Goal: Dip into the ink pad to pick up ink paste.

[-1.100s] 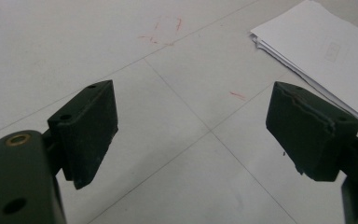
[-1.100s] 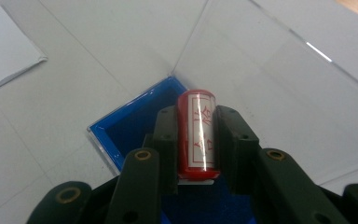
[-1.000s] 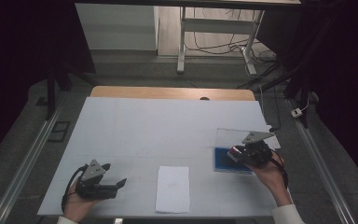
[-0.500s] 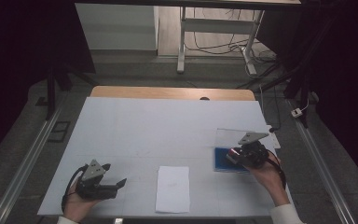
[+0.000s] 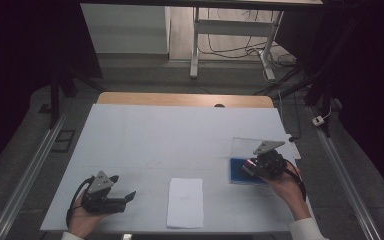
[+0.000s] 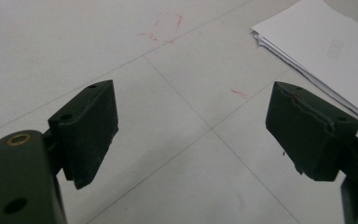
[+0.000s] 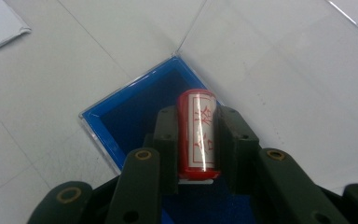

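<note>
- Right gripper (image 7: 196, 140) clamps red stamp (image 7: 197, 135) lengthwise, poised over blue ink pad (image 7: 135, 112), likely for inking.
- Clear lid (image 7: 279, 70) hinged open toward 1 o'clock.
- Left gripper (image 6: 191, 126) open, idle; paper (image 6: 326, 51) at 2 o'clock awaits.

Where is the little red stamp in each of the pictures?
High view: the red stamp is at the right, a small red spot at the tip of the right gripper, over the blue ink pad.
Left gripper view: not in it; here are the open left gripper and the white paper.
Right gripper view: centre, the stamp clamped between the jaws.
Shared landmark: the blue ink pad in its clear case.
</note>
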A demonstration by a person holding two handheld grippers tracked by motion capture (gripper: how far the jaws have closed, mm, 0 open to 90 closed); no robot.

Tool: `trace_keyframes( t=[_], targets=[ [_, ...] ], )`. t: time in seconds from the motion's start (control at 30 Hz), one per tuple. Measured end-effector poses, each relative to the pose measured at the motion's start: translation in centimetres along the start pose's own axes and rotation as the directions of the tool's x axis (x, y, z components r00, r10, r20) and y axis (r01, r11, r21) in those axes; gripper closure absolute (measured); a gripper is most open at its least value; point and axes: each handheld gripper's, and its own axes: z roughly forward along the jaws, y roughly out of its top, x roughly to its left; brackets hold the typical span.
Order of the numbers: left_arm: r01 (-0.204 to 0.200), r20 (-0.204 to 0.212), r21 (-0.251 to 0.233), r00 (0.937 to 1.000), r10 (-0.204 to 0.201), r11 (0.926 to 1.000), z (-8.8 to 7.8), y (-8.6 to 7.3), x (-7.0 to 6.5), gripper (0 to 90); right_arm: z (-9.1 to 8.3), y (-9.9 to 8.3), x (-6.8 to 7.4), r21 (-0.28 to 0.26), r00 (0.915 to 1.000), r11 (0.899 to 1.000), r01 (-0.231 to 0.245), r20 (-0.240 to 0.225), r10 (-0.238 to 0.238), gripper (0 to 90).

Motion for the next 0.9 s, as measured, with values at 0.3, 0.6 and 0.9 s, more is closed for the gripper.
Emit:
trace_keyframes(
  t=[0.3, 0.6, 0.9],
  targets=[
    [0.0, 0.001, -0.002, 1.0, 0.0, 1.0, -0.06, 0.03, -0.06, 17.3, 0.16, 0.71, -0.15, 0.055, 1.0, 0.998, -0.006, -0.005, 0.006, 70.8],
    [0.001, -0.001, -0.004, 1.0, -0.001, 1.0, -0.18, 0.02, -0.11, 17.3, 0.54, 0.67, -0.31, 0.079, 0.9996, 0.997, -0.022, -0.014, 0.023, 71.1],
    [0.0, 0.0, -0.003, 1.0, 0.0, 1.0, -0.18, 0.02, -0.14, 17.3, 0.62, 0.66, 0.03, 0.08, 0.9999, 0.997, -0.009, 0.008, 0.008, 71.2]
  ],
)
